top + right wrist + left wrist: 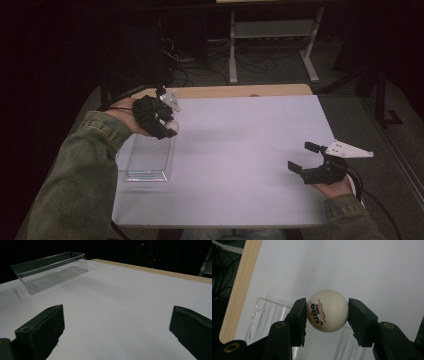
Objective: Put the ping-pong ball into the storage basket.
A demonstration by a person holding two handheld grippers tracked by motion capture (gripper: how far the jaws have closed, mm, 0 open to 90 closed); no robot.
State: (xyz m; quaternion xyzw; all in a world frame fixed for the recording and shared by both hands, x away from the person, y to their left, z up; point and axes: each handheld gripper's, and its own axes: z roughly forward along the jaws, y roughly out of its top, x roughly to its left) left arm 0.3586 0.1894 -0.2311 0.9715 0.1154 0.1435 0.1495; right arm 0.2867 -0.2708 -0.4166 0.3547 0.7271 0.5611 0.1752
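A white table-tennis ball (327, 310) with red and black print sits pinched between the two black jaws of my left gripper (327, 315). In the high view that gripper (167, 126) hangs at the table's left, over the far end of a clear plastic box (146, 161), with the ball (171, 126) showing at its tip. The box (264, 315) lies below and behind the ball in the left gripper view. My right gripper (301, 157) rests near the table's right front, jaws wide apart with nothing between them. Its own view shows the box (50, 268) far off.
The white table top (240, 150) has a wooden strip (235, 91) along its far edge. Behind the table stands a white frame (272, 42) with cables on the dark floor. Green sleeves (75, 185) enter from the bottom.
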